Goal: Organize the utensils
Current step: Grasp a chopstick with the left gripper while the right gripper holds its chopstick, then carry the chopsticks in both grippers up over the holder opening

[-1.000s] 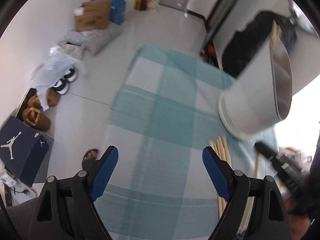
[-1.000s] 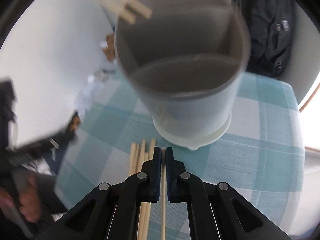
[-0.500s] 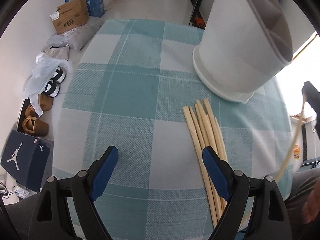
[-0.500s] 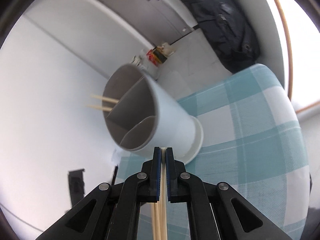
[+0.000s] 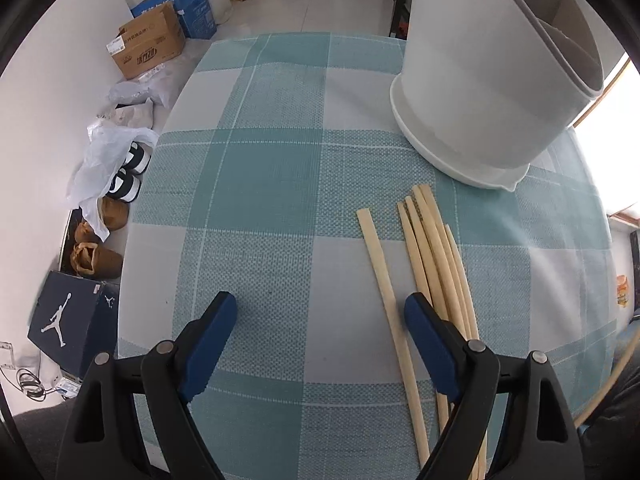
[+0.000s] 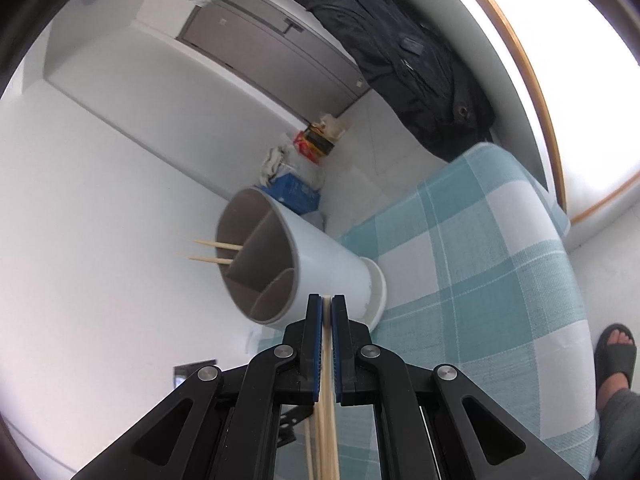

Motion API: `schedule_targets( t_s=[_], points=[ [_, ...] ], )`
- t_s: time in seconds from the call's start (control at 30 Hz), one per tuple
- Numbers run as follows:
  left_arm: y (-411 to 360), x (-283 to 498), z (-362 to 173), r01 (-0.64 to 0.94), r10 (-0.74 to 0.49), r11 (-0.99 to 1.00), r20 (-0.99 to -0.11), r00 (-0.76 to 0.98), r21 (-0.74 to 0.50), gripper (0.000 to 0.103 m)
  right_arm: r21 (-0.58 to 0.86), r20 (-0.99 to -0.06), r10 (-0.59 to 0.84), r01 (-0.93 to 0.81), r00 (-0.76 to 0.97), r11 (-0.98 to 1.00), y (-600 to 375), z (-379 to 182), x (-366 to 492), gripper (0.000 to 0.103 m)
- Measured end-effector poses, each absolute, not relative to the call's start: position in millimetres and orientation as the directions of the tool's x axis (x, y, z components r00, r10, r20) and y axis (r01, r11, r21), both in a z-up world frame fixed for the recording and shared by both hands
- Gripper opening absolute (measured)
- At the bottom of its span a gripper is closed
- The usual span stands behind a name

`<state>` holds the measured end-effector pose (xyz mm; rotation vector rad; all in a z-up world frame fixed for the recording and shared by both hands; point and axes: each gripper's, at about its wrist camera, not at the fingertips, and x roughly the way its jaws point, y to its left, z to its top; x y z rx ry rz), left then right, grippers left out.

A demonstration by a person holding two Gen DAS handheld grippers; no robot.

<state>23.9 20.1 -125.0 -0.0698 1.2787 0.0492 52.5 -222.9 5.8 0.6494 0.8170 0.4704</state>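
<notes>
Right gripper [image 6: 327, 308] pinches a chopstick [image 6: 327, 380] near the white holder [image 6: 320, 256] (two sticks already inside); left gripper [image 5: 320, 312], fingers spread, hovers over the bench [image 5: 280, 160] beside loose chopsticks [image 5: 432, 252]

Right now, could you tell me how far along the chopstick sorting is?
Early on. Done: two chopsticks already stand in one compartment of the white holder. In hand: the right hand-held gripper is shut on a chopstick, raised off the table. Left: about six loose chopsticks lie on the checked tablecloth; the left hand-held gripper hangs open over them.
</notes>
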Motion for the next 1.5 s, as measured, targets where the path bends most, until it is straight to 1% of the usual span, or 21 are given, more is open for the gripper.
schedule_targets(
  t_s=[0.13, 0.2, 0.27, 0.3, 0.33, 0.4, 0.47, 0.53, 0.63, 0.83, 0.97, 1.1, 1.23, 1.37, 1.5],
  points=[
    [17, 30, -125, -0.075, 0.008, 0.997, -0.958, 0.286, -0.014, 0.079, 0.652, -0.509, 0.593, -0.17, 0.624, 0.739, -221, 15, 48, 0.004],
    [14, 33, -125, -0.061, 0.031, 0.998, -0.956, 0.291, 0.014, 0.078, 0.642, -0.505, 0.586, -0.178, 0.633, 0.746, -221, 17, 48, 0.004],
    [7, 38, -122, -0.039, 0.026, 0.999, -0.954, 0.298, 0.015, 0.066, 0.644, -0.499, 0.587, -0.181, 0.637, 0.743, -222, 19, 48, 0.004],
    [6, 39, -121, -0.032, 0.015, 0.999, -0.955, 0.298, 0.006, 0.055, 0.646, -0.496, 0.587, -0.18, 0.64, 0.742, -223, 19, 48, 0.004],
    [5, 40, -120, -0.025, 0.005, 1.0, -0.955, 0.297, -0.003, 0.051, 0.645, -0.495, 0.586, -0.18, 0.642, 0.742, -224, 19, 48, 0.004],
    [2, 42, -119, -0.011, -0.023, 1.0, -0.957, 0.29, -0.027, 0.033, 0.64, -0.494, 0.58, -0.181, 0.648, 0.747, -225, 21, 47, 0.004],
    [0, 43, -119, -0.003, -0.028, 1.0, -0.956, 0.292, -0.03, 0.024, 0.642, -0.488, 0.58, -0.182, 0.652, 0.745, -227, 22, 47, 0.004],
    [-2, 44, -119, 0.008, -0.034, 0.999, -0.954, 0.297, -0.034, 0.006, 0.645, -0.485, 0.579, -0.18, 0.655, 0.743, -228, 22, 47, 0.004],
    [-1, 46, -119, -0.001, -0.042, 0.999, -0.951, 0.305, -0.044, 0.002, 0.644, -0.485, 0.578, -0.179, 0.656, 0.744, -229, 22, 49, 0.004],
    [14, 42, -106, -0.066, -0.095, 0.99, -0.927, 0.364, -0.127, 0.002, 0.619, -0.485, 0.569, -0.199, 0.664, 0.76, -224, 25, 48, 0.004],
    [18, 32, -81, -0.08, -0.112, 0.983, -0.883, 0.457, -0.166, 0.002, 0.59, -0.469, 0.57, -0.241, 0.675, 0.771, -215, 31, 44, 0.004],
    [21, 17, -51, -0.085, -0.13, 0.973, -0.811, 0.57, -0.216, 0.002, 0.576, -0.454, 0.576, -0.269, 0.68, 0.772, -208, 33, 39, 0.004],
    [18, 3, -27, -0.06, -0.14, 0.97, -0.742, 0.656, -0.235, 0.002, 0.539, -0.436, 0.57, -0.305, 0.696, 0.785, -199, 38, 33, 0.004],
    [18, 3, -20, -0.028, -0.176, 0.965, -0.72, 0.671, -0.262, 0.002, 0.5, -0.42, 0.572, -0.346, 0.705, 0.794, -185, 44, 26, 0.004],
    [23, 1, -14, 0.008, -0.184, 0.969, -0.706, 0.684, -0.245, 0.002, 0.448, -0.401, 0.568, -0.387, 0.719, 0.806, -170, 54, 21, 0.004]
  ],
)
